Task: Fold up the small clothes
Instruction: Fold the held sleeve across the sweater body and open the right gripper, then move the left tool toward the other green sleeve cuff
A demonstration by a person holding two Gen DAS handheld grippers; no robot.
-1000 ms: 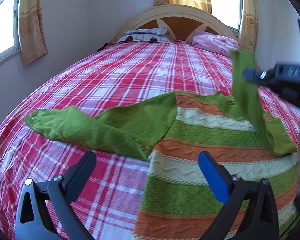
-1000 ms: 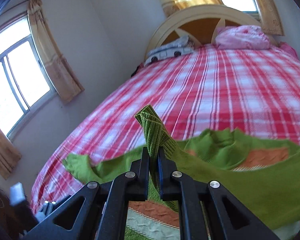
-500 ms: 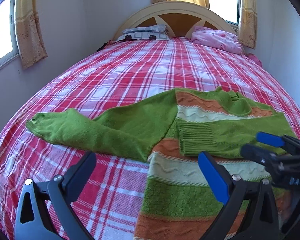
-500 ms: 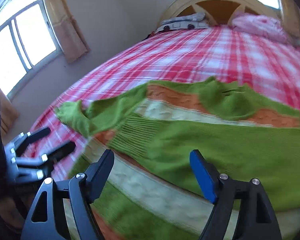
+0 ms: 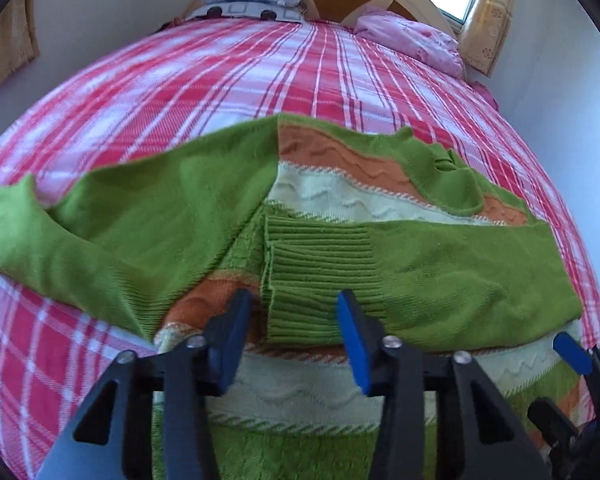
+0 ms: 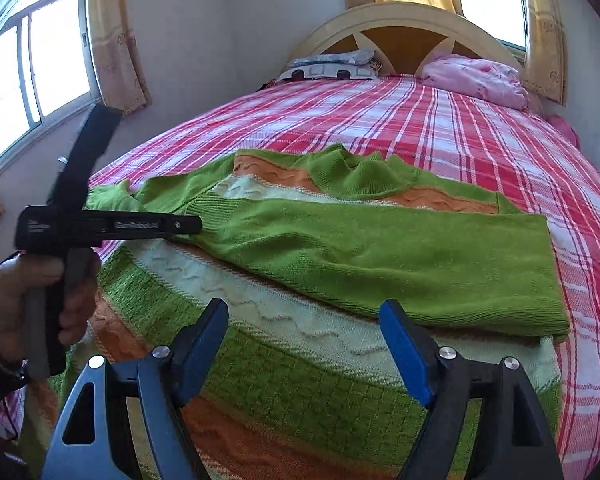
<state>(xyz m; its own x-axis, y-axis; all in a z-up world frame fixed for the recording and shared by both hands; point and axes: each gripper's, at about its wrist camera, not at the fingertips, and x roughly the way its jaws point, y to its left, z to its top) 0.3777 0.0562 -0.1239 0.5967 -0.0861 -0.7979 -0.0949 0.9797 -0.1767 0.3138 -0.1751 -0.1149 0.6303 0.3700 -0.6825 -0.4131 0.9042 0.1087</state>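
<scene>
Sweater laid flat on plaid bed, one sleeve folded across its chest

Sweater (image 5: 340,396) in green, orange and cream stripes lies spread on a bed (image 5: 260,76) covered in a red-and-white plaid sheet, its collar toward the headboard (image 6: 404,20). One plain green sleeve (image 6: 380,256) is folded across the chest, its ribbed cuff (image 5: 320,276) lying flat on the striped front. The other sleeve (image 5: 112,232) stretches out sideways onto the plaid sheet, its end creased and slightly lifted.

The left gripper (image 5: 294,340) hangs low over the sweater with its jaws spread, the ribbed cuff showing in the gap between the blue pads (image 5: 354,344); nothing is held. In the right wrist view this gripper (image 6: 188,225) appears side-on, its tip at the cuff end of the folded sleeve, with the person's left hand (image 6: 32,300) wrapped around its handle.

The right gripper (image 6: 304,352) hovers above the sweater's lower body, jaws spread wide and holding nothing, the folded sleeve lying just beyond them. Part of it shows at the lower right edge of the left wrist view.

At the head of the bed rest a patterned pillow (image 6: 332,66) and a pink bundle of bedding (image 6: 476,78). Yellow curtains (image 6: 116,40) hang beside the windows (image 6: 36,60).
</scene>
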